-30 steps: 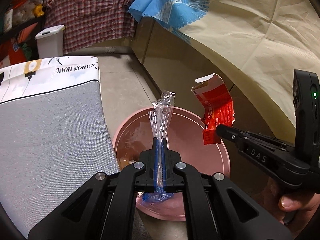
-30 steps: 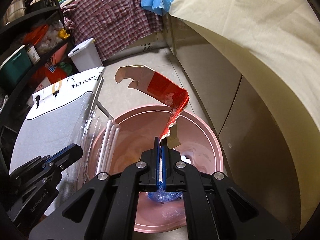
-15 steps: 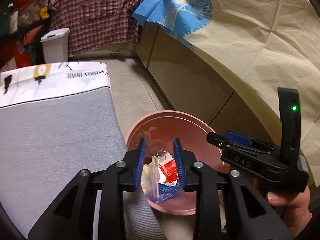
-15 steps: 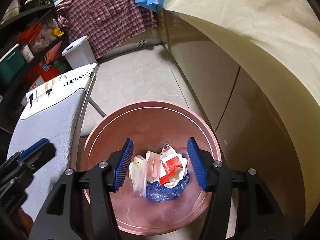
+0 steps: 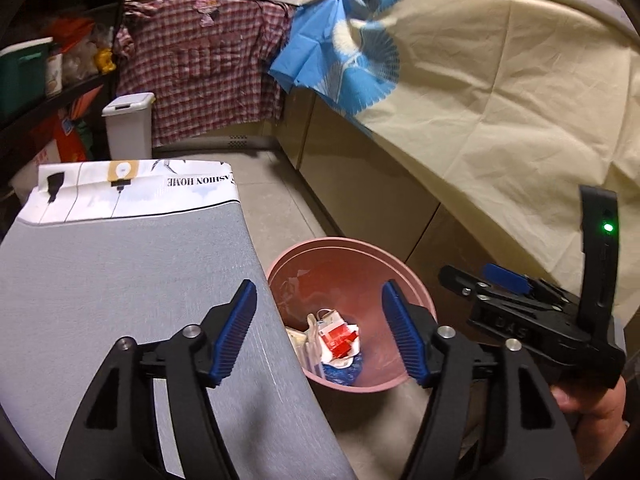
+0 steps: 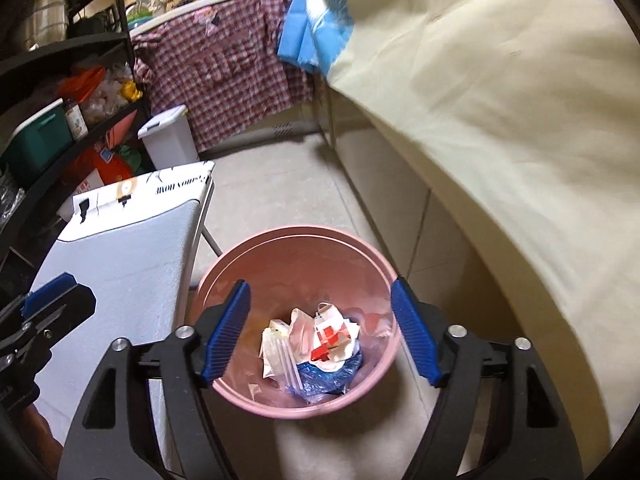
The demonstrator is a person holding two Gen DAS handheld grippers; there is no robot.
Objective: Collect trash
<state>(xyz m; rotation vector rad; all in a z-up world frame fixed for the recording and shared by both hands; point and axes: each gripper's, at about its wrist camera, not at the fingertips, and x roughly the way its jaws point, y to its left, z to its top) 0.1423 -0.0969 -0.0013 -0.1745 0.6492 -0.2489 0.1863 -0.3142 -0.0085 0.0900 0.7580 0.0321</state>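
1. Pink plastic makes up the bin [image 6: 296, 240], which stands on the floor between the grey-topped table [image 5: 120, 272] and the cabinets draped with a cream cloth [image 6: 500, 120].
2. The trash [image 6: 316, 344] lies in a heap at the bottom of the bin: a red-and-white carton piece, white wrappers, clear plastic sleeves and a crumpled blue bag.
3. The left tongs [image 5: 320, 332] are spread wide with nothing between the blue pads; they hang above the table edge and the near rim of the bin.
4. The right tongs [image 6: 320, 332] are likewise spread wide and carry nothing, poised directly over the bin's mouth.
5. Judging by this, the dropping-off step looks finished for whatever both tongs were carrying: it is in the bin, not on the rim or the floor beside it.
6. The visible part of the table shows no litter, so little seems left here; anything remaining would lie outside both views, which I cannot tell.
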